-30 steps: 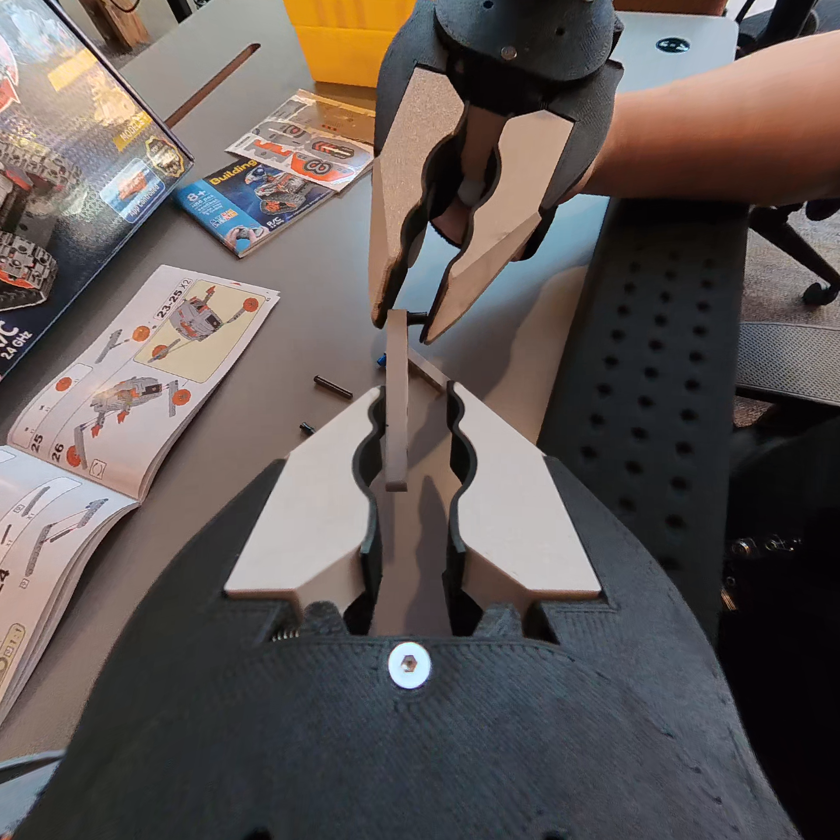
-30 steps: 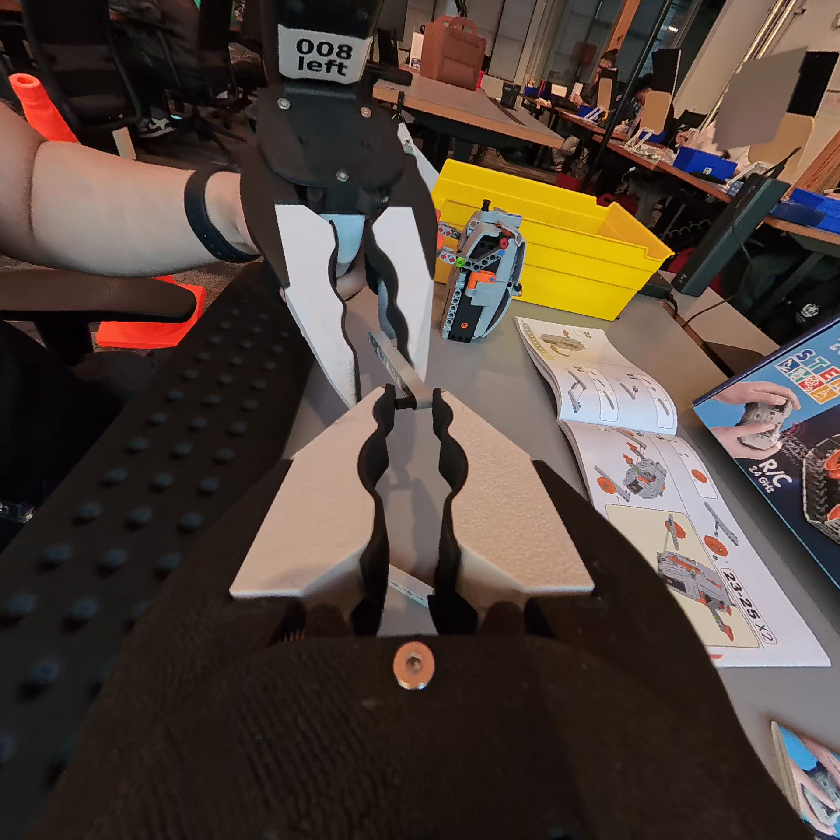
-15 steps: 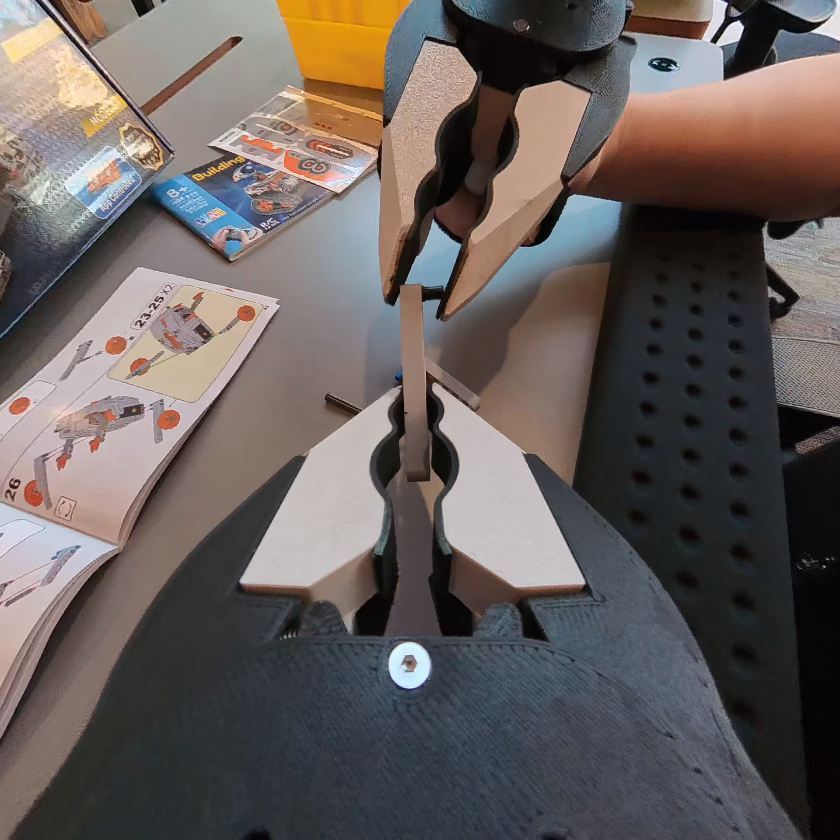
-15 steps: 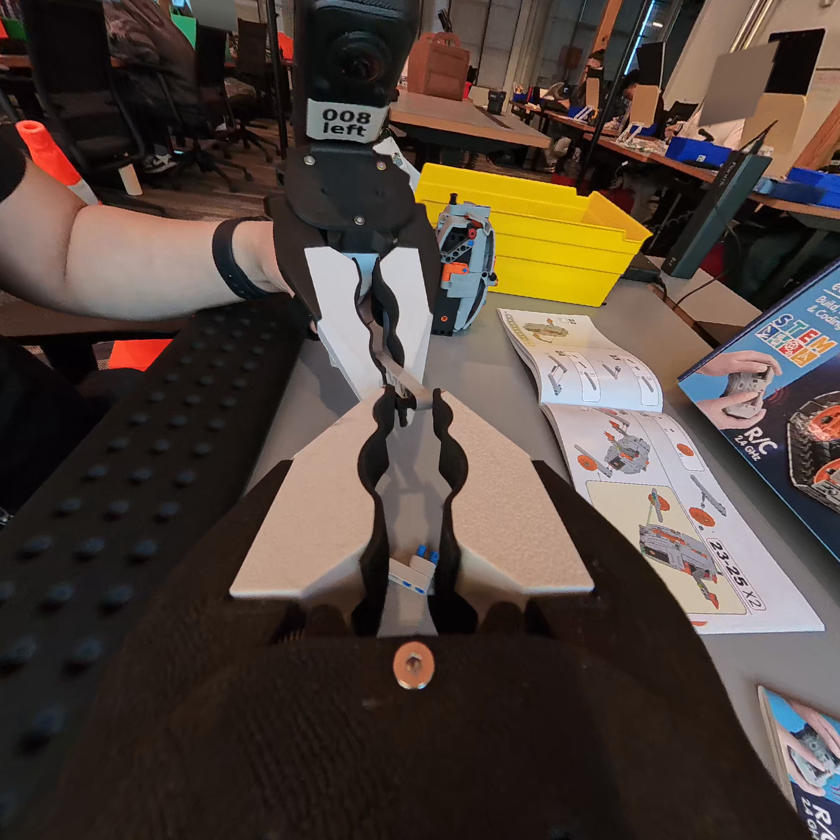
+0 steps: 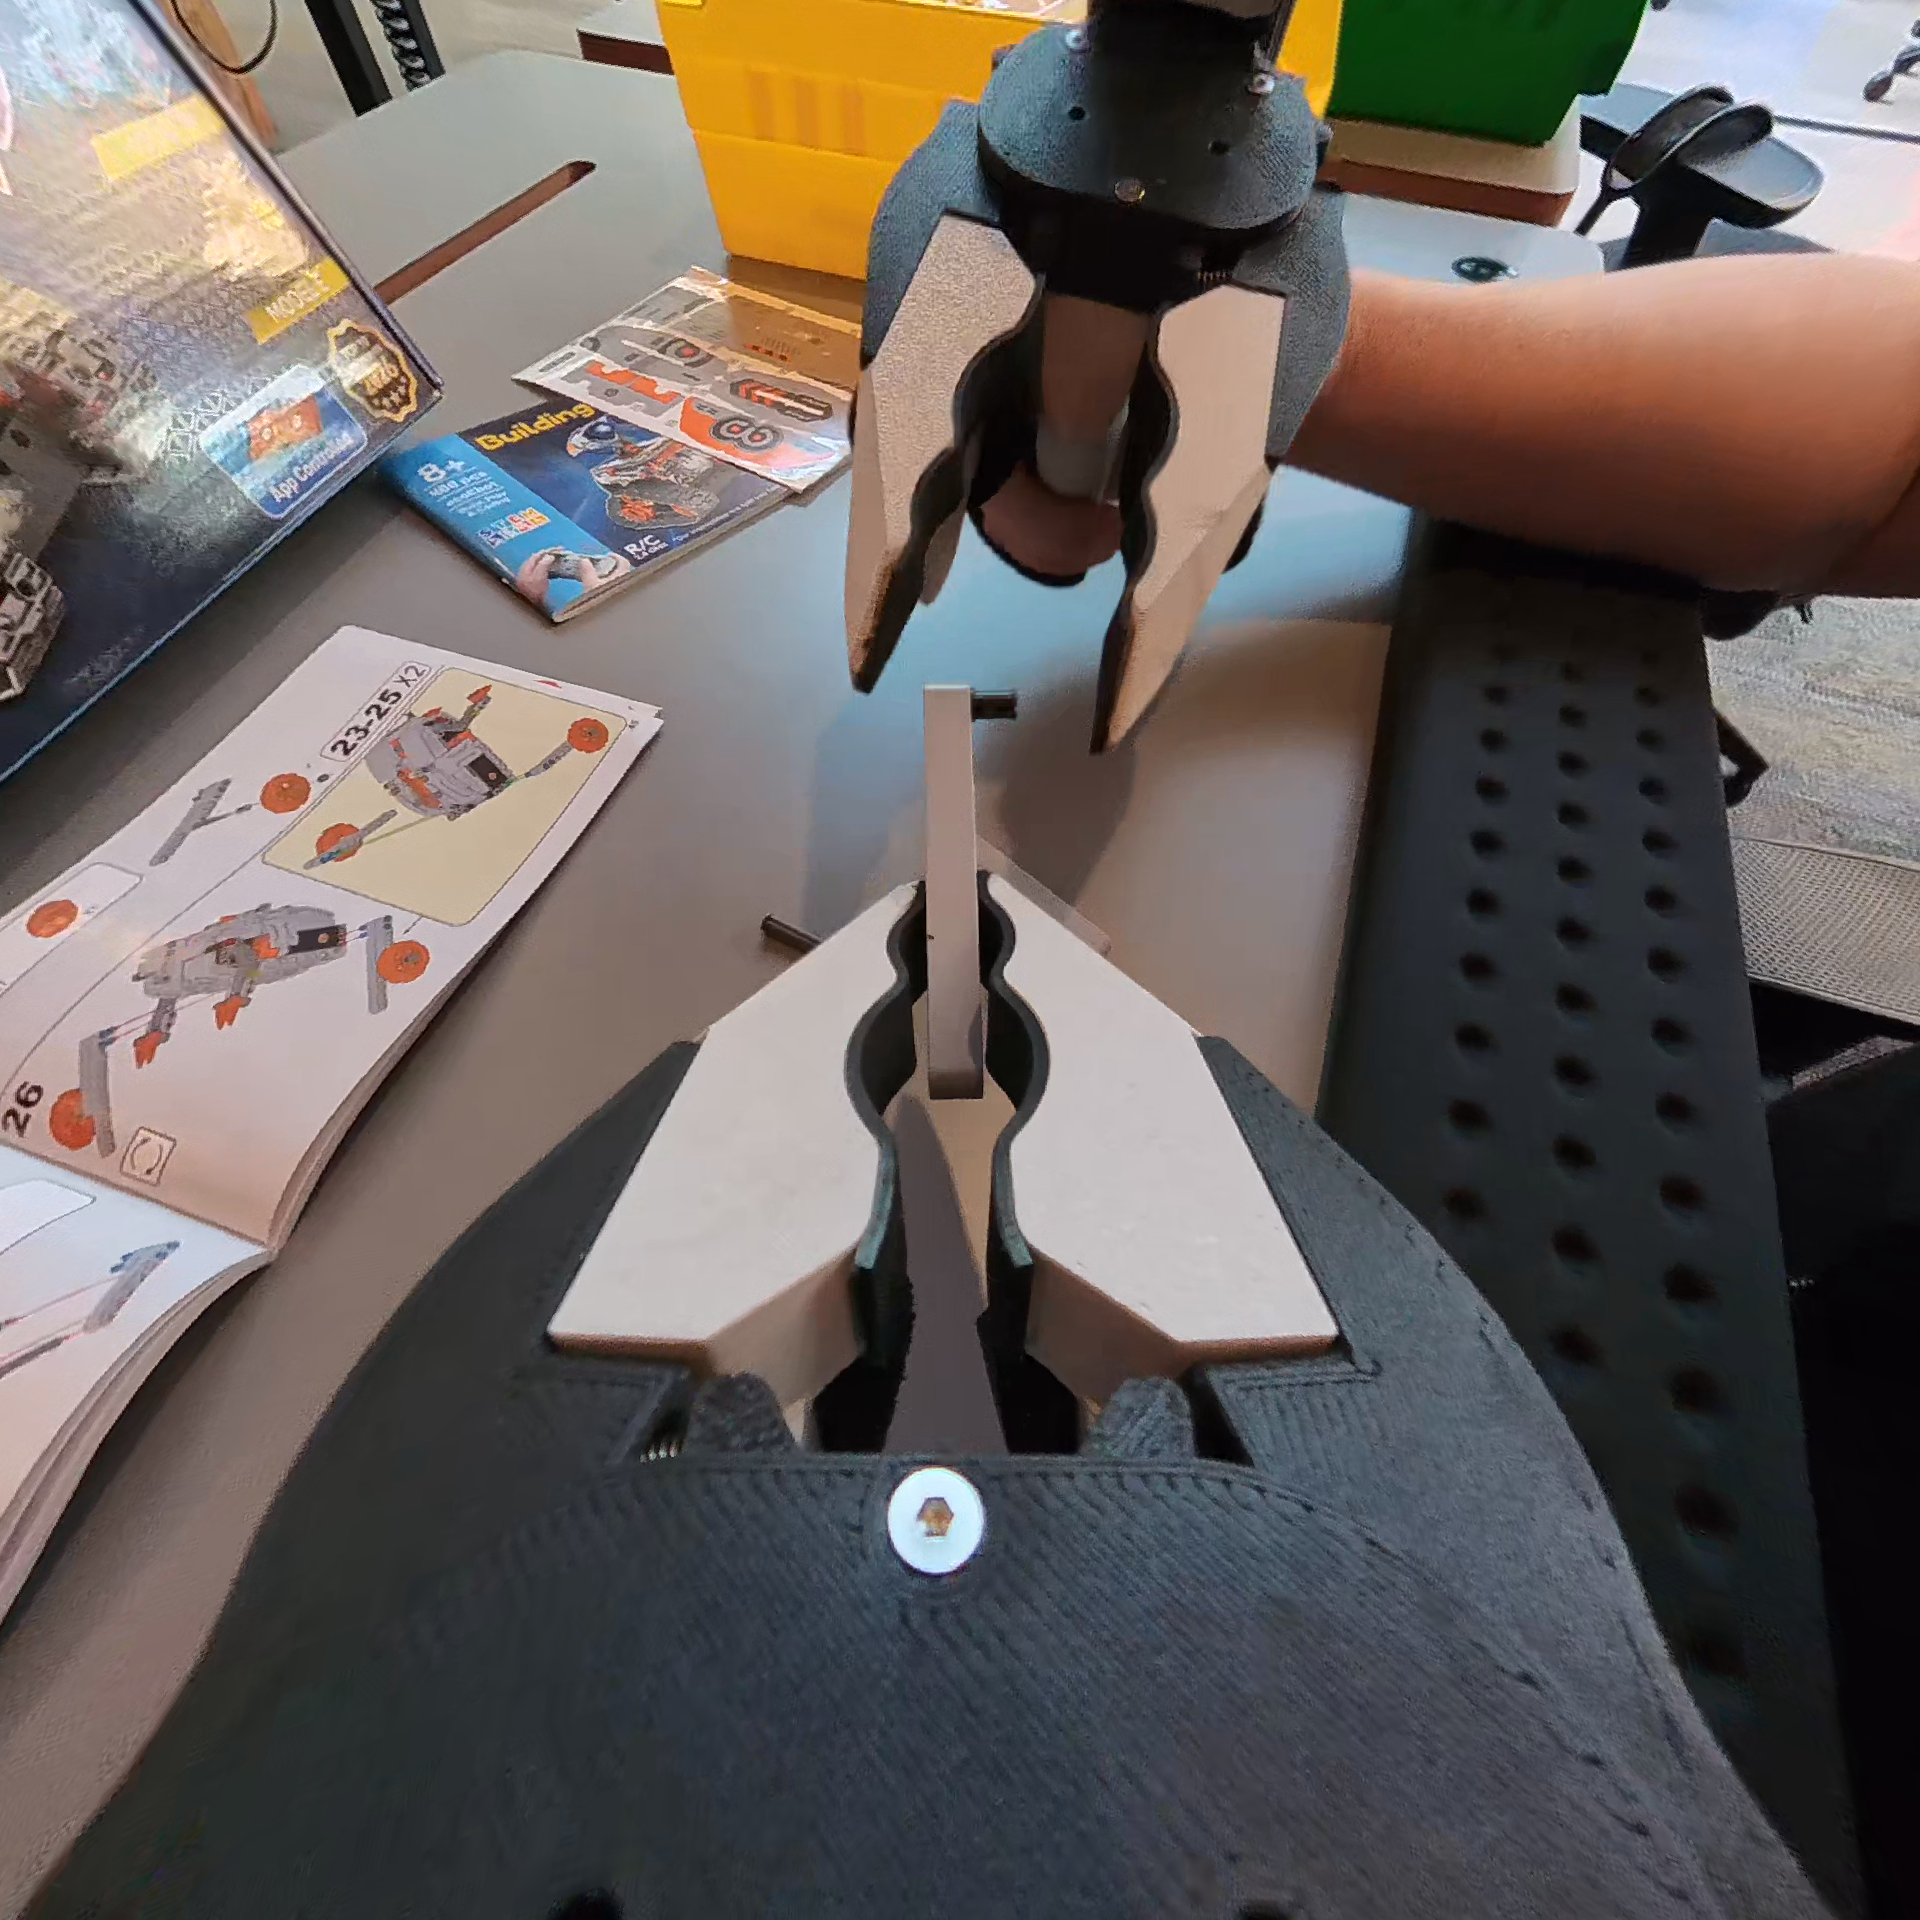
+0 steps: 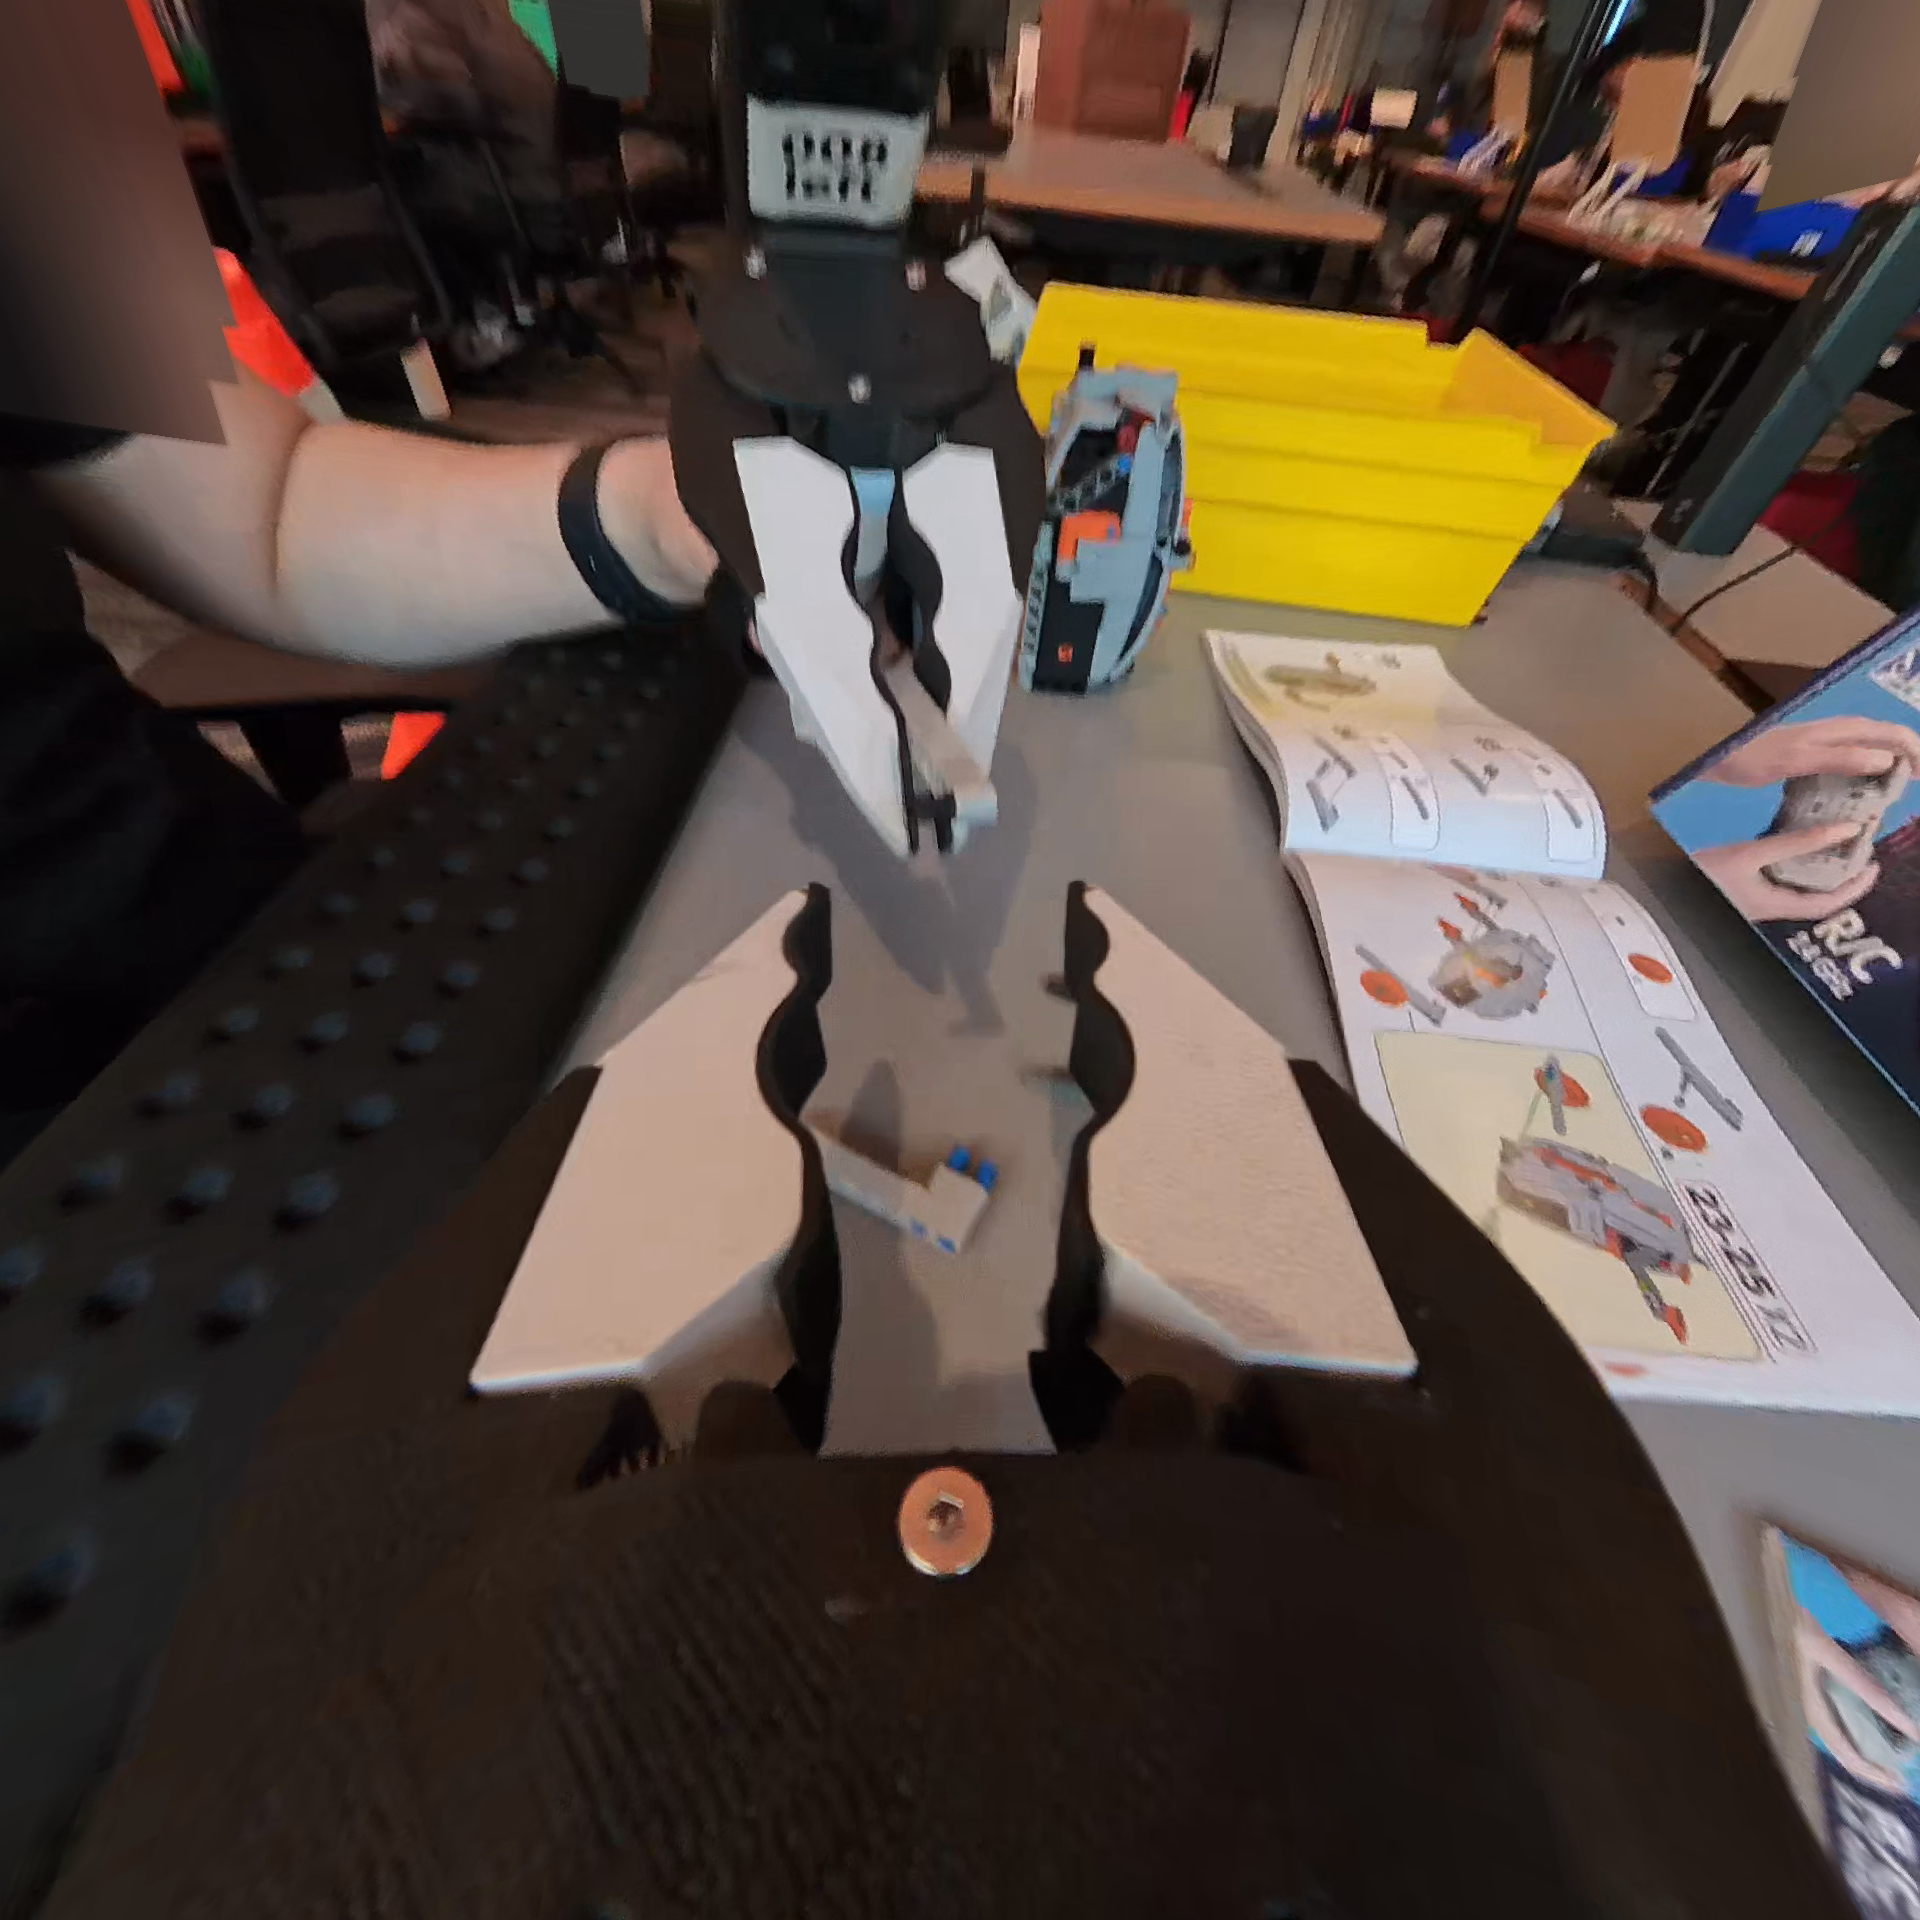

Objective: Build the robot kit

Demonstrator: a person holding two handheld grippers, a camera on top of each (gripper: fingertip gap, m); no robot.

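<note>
My left gripper is shut on a long grey beam that stands up beyond its fingertips. A short black pin sticks out of the beam's far end. My right gripper hangs open just beyond that end, with one jaw on each side of it, touching nothing. In the right wrist view my right gripper is open and empty. The left gripper faces it, holding the beam. A small grey piece with blue pins lies on the table between the right fingers.
An open instruction booklet lies left of the grippers, with a leaflet and a product box behind it. A yellow bin and a part-built model stand at the back. A black perforated mat runs along the table edge. A loose black pin lies on the table. The grippers are tip to tip, or close to it.
My right gripper, shut at the beam's pin end before, has opened and drawn back. My left gripper closed on the beam and holds it alone.
</note>
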